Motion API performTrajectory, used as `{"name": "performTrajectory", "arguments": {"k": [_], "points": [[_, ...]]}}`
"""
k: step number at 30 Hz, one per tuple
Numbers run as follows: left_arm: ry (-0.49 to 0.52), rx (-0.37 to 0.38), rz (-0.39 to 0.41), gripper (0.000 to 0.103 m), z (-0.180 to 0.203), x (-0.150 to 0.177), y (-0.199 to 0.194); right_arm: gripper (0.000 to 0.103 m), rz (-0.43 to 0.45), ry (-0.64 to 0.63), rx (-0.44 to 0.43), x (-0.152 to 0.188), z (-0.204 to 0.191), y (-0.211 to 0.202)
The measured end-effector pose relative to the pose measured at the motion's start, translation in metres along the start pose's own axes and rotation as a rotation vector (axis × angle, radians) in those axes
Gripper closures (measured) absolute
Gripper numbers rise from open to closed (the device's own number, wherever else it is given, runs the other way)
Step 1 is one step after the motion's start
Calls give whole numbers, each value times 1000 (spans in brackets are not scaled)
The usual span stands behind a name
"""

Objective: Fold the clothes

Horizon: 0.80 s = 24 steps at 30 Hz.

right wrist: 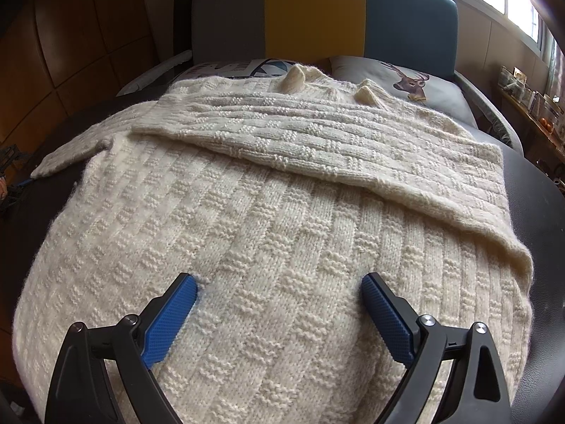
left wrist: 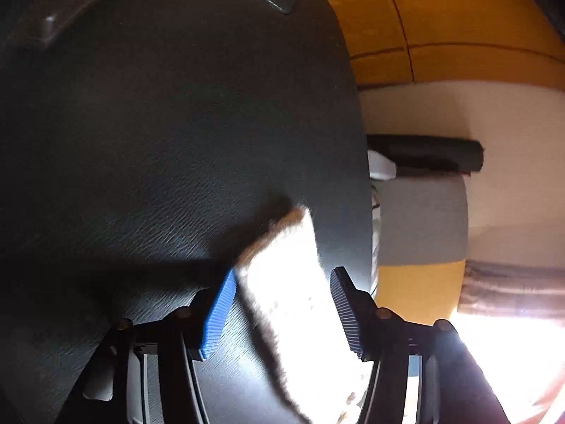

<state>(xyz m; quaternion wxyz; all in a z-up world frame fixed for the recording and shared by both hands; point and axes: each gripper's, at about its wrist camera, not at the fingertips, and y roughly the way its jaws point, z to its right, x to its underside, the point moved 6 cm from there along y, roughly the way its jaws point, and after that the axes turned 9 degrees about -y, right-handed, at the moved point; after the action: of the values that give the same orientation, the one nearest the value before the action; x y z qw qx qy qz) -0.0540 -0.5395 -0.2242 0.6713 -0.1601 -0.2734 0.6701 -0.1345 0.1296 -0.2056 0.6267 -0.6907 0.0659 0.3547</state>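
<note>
**Sleeve sitting loose in the left claw**

The left claw (left wrist: 282, 304) is standing partly open around the cream sleeve end (left wrist: 293, 282); only the blue pad seems to be touching it, so a lift now could drop it. The right claw (right wrist: 279, 304) is gaping wide, tips pressing into the sweater (right wrist: 265, 219), gripping nothing. The sweater is lying across the dark mat (left wrist: 159, 123), its other sleeve folded over, and could bunch if dragged.

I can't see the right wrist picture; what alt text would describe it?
A cream knitted sweater lies spread on a dark surface, one sleeve folded across its body. The right gripper rests on the knit near its lower edge, blue-padded jaws wide open. Behind are a deer-print pillow and a grey, yellow and blue headboard.
</note>
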Motion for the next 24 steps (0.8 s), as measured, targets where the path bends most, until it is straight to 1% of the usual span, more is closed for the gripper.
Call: {"name": "performTrajectory", "arguments": {"k": [1, 4, 5, 6, 8, 9, 11, 12, 13, 16, 18, 21, 24], "points": [[-9, 9, -3, 46, 1, -1, 3, 6, -1, 1, 0, 0, 0, 0], [-33, 25, -4, 54, 1, -4, 11, 6, -4, 2, -2, 0, 0, 0], [-40, 10, -8, 64, -1, -4, 12, 6, -7, 3, -2, 0, 0, 1], [-45, -8, -13, 81, -4, -4, 13, 6, -10, 2, -1, -1, 0, 1], [-48, -44, -16, 96, -11, -3, 11, 6, -16, -1, 2, -1, -1, 1], [-35, -43, -8, 96, -11, -3, 10, 8, -21, 1, 1, -2, -1, 1], [6, -62, 13, 96, -8, -1, 6, 30, -8, 15, -1, -14, 5, -7], [27, -72, 23, 96, -5, 0, 4, 51, -1, 23, -2, -20, 8, -11], [55, -62, 28, 96, 1, 3, -1, 55, 7, 30, -3, -26, 12, -15], [151, -15, 33, 97, 25, 15, -17, 55, 21, 55, 59, -55, 42, -19], [216, 23, 12, 97, 47, 31, -26, 53, -11, 86, 106, -64, 65, -9], [296, 76, -23, 97, 79, 57, -37, 53, -71, 151, 138, -68, 93, 8], [358, 120, -67, 97, 105, 82, -42, 53, -108, 172, 158, -62, 107, 22]]}}
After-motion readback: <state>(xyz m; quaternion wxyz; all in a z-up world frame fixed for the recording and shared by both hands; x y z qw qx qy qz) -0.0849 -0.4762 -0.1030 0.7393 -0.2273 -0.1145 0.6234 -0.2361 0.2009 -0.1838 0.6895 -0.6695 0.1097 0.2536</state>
